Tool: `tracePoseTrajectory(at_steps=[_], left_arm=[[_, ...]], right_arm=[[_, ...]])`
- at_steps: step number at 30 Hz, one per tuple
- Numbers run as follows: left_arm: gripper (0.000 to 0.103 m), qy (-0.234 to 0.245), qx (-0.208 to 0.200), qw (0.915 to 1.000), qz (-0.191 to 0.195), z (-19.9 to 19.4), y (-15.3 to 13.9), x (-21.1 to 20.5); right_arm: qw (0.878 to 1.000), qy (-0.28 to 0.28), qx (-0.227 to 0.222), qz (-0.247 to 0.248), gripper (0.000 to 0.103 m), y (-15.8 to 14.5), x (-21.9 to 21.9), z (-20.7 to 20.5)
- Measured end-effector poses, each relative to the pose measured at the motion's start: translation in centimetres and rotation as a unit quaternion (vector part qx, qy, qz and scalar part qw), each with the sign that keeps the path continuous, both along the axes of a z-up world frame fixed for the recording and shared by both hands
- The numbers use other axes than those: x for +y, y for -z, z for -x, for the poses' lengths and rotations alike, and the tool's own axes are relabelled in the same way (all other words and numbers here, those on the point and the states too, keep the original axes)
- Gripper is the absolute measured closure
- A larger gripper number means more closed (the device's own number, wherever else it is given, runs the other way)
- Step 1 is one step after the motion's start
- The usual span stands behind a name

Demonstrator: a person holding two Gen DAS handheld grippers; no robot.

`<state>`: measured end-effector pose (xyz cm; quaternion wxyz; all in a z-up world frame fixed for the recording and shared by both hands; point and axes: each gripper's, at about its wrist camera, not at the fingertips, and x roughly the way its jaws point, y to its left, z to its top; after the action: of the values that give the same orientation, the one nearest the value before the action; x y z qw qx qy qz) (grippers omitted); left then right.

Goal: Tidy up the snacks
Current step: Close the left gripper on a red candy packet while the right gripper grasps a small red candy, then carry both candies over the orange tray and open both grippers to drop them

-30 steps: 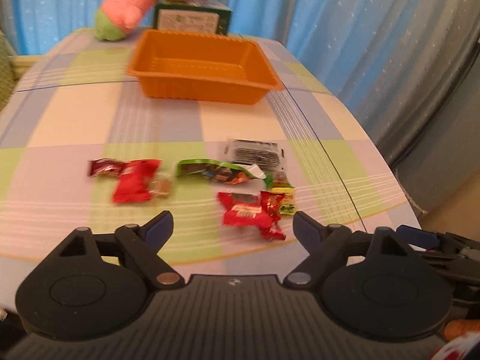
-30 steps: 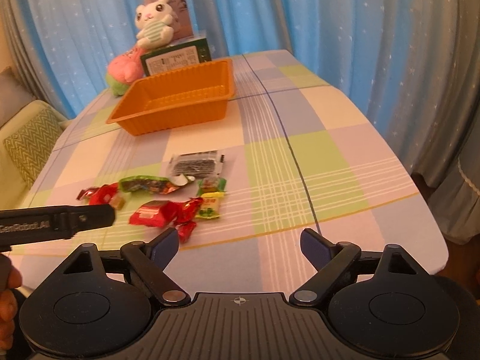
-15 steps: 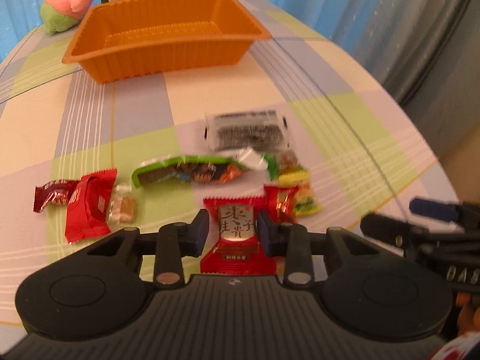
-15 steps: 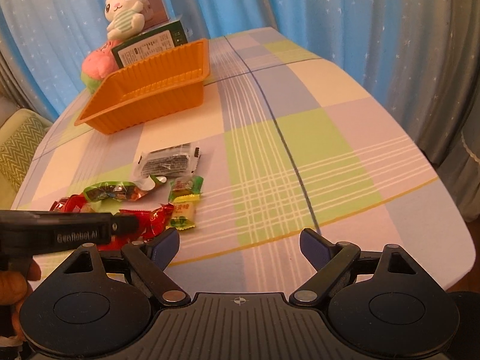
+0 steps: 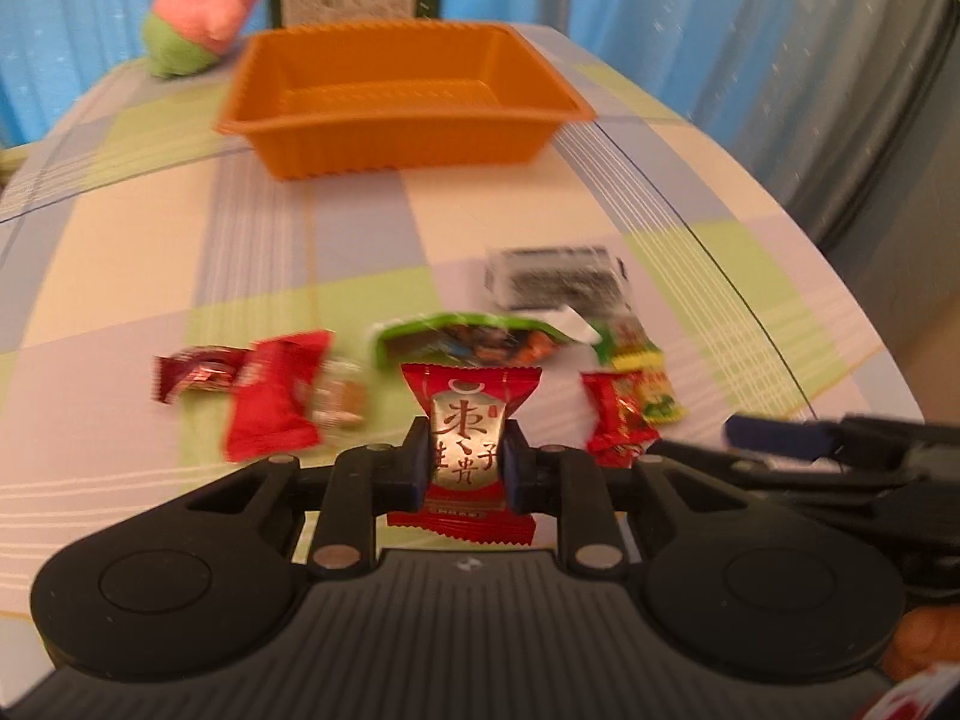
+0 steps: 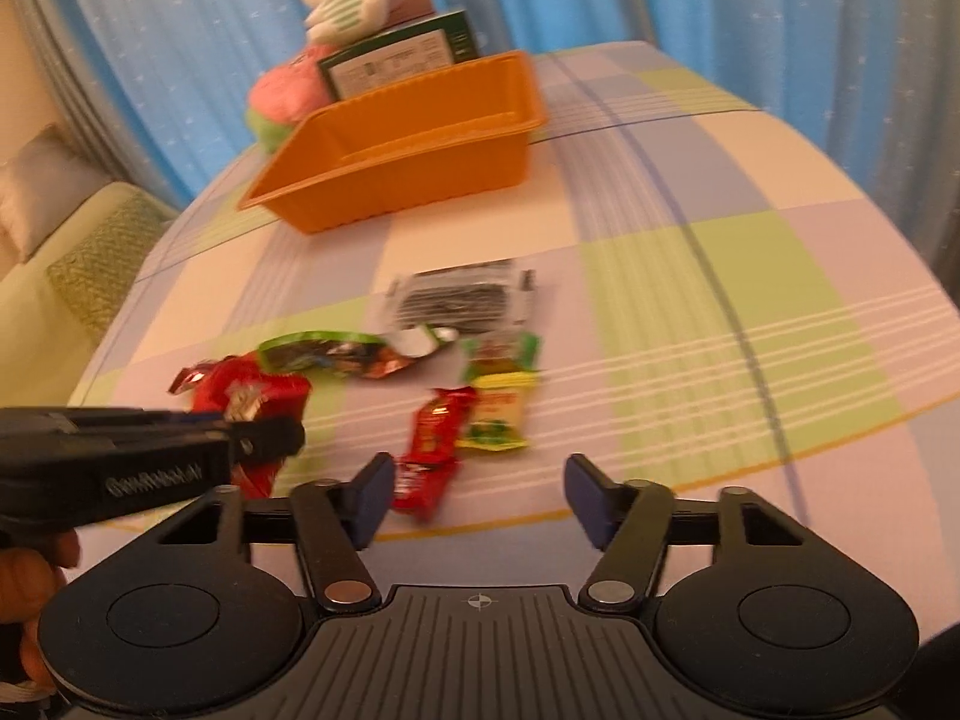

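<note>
Left wrist view: my left gripper point(image 5: 465, 463) points down at the checked tablecloth point(image 5: 138, 252), its pads pinching a red candy wrapper with gold lettering point(image 5: 467, 443) at the waist. Beyond it lie a long green snack pack point(image 5: 468, 343), a black-and-clear packet point(image 5: 555, 281), a red packet point(image 5: 273, 399) to the left and a yellow-green sweet point(image 5: 645, 378) to the right. The orange tray point(image 5: 396, 138) sits farther back, with bare cloth between it and the snacks.

From the right wrist view, my right gripper point(image 6: 477, 495) angles down with its jaws apart, having just been narrowing. A small red candy point(image 6: 429, 456) lies just beside the left finger point(image 6: 369, 495), not pressed by it. Open table stretches rightward to the rounded edge.
</note>
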<state>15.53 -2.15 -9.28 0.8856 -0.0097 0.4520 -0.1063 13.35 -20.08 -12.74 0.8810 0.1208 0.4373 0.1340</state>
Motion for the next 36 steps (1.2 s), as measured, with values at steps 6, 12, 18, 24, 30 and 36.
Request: tracePoseTrajectory(at_steps=[6, 12, 18, 24, 30, 36], left_arm=[[0.082, -0.026, -0.009, 0.9995, 0.015, 0.4, -1.0, 2.1], [0.082, -0.035, -0.006, 0.999, 0.026, 0.9, -1.0, 2.7], [0.082, -0.037, -0.011, 0.9986, 0.037, 1.3, -1.7, 2.7], [0.082, -0.042, -0.025, 0.9979, 0.042, 1.3, -3.4, 2.9], [0.082, -0.043, -0.047, 0.9972, 0.039, 0.1, -5.3, 2.8], [0.082, -0.049, -0.075, 0.9953, 0.035, -2.9, -7.1, 3.0]], right_arm=[[1.0, -0.021, 0.004, 0.023, 0.069, 0.9, 2.5, -0.7], [0.996, -0.037, -0.004, 0.08, 0.085, 1.1, 3.6, 0.1], [0.996, -0.045, -0.013, 0.07, 0.086, -0.5, 3.9, 1.8], [0.997, -0.029, -0.041, 0.055, 0.086, -3.4, 2.9, 1.8], [0.996, -0.022, -0.074, 0.051, 0.086, -5.9, 2.1, -0.5], [0.993, -0.017, -0.112, 0.04, 0.086, -8.4, 1.8, -4.5]])
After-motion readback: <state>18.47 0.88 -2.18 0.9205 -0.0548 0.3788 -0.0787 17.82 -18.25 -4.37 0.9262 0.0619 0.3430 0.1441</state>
